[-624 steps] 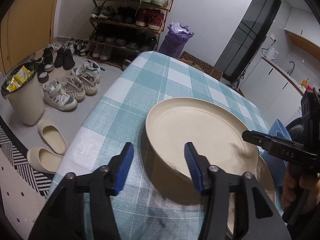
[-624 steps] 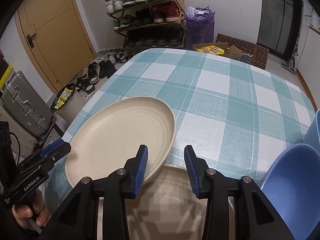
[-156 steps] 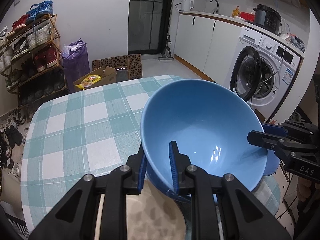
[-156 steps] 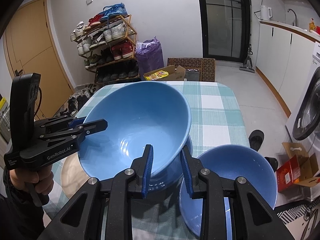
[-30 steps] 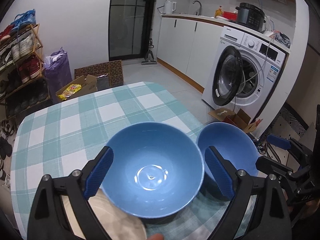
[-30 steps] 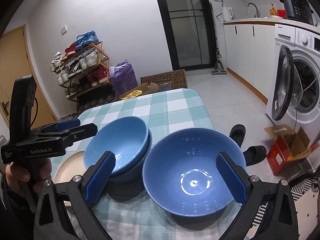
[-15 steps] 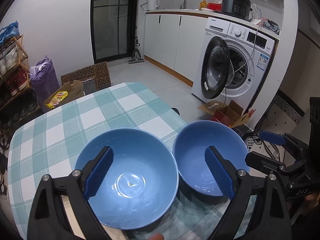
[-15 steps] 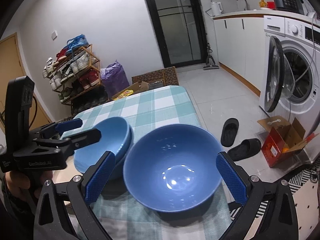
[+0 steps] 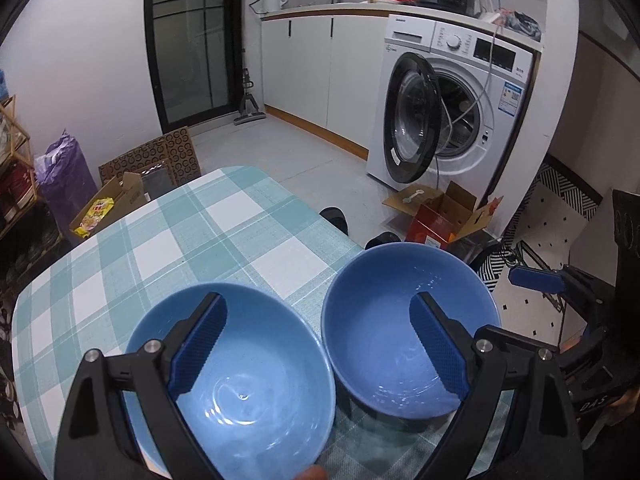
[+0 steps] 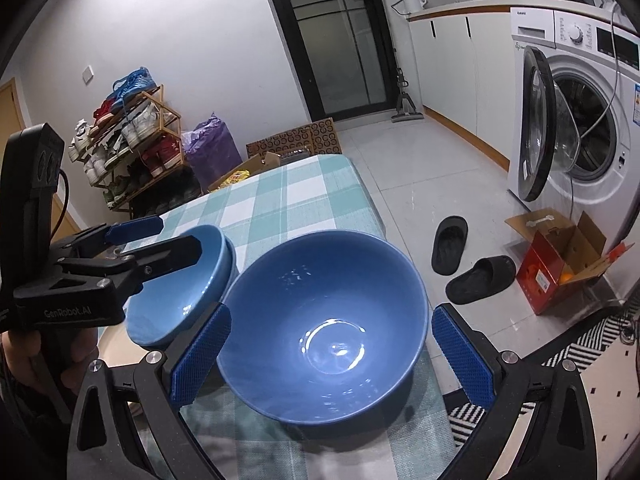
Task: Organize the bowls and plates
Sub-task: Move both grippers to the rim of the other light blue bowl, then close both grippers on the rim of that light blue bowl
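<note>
Two empty blue bowls (image 9: pixel 240 380) side by side

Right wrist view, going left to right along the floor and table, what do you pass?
Shoe rack → purple bag → stacked blue bowls → single blue bowl → black slippers → red cardboard box → washing machine.

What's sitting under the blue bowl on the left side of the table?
The left bowl is nested in a second blue bowl, over a beige plate. Anything further beneath is covered.
</note>
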